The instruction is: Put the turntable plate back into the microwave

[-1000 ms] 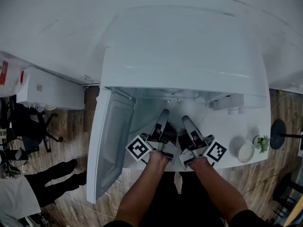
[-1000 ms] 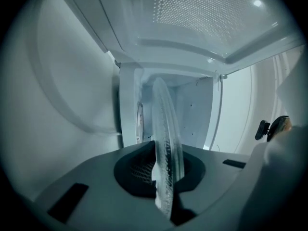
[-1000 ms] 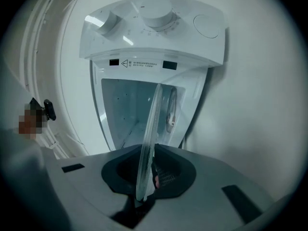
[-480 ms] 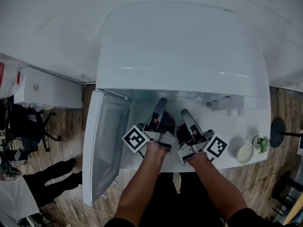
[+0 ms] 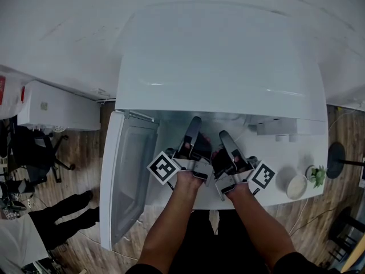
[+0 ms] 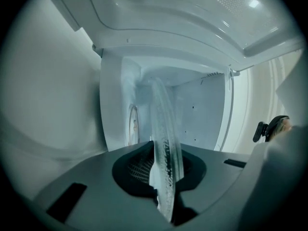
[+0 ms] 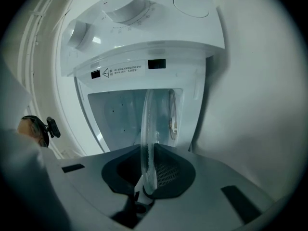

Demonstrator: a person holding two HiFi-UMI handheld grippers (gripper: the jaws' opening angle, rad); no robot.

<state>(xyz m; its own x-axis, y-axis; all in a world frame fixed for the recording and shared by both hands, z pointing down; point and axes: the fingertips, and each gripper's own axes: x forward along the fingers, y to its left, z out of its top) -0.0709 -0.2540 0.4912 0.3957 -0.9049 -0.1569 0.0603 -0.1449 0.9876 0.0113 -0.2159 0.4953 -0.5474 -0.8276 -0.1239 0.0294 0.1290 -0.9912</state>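
Note:
The white microwave [image 5: 217, 56] is seen from above, its door [image 5: 131, 176] swung open to the left. Both grippers reach side by side into the opening. The clear glass turntable plate [image 6: 163, 143] stands edge-on between the jaws of my left gripper [image 6: 161, 177], which are opening slightly with the rim still between the pads. My right gripper [image 7: 147, 177] is shut on the plate's [image 7: 148, 143] other side. The plate reaches into the white cavity [image 6: 202, 114]. In the head view the left gripper [image 5: 195, 124] and right gripper [image 5: 224, 137] point into the microwave.
The control dials [image 7: 126, 6] sit beside the cavity. On the counter to the right are a white bowl [image 5: 296, 185], a small plant [image 5: 315, 174] and a black round base [image 5: 335, 160]. A person's legs [image 5: 57, 216] and an office chair [image 5: 34, 153] are on the floor at left.
Both grippers have carried the plate a little deeper into the microwave's opening. The door stands slightly wider in view.

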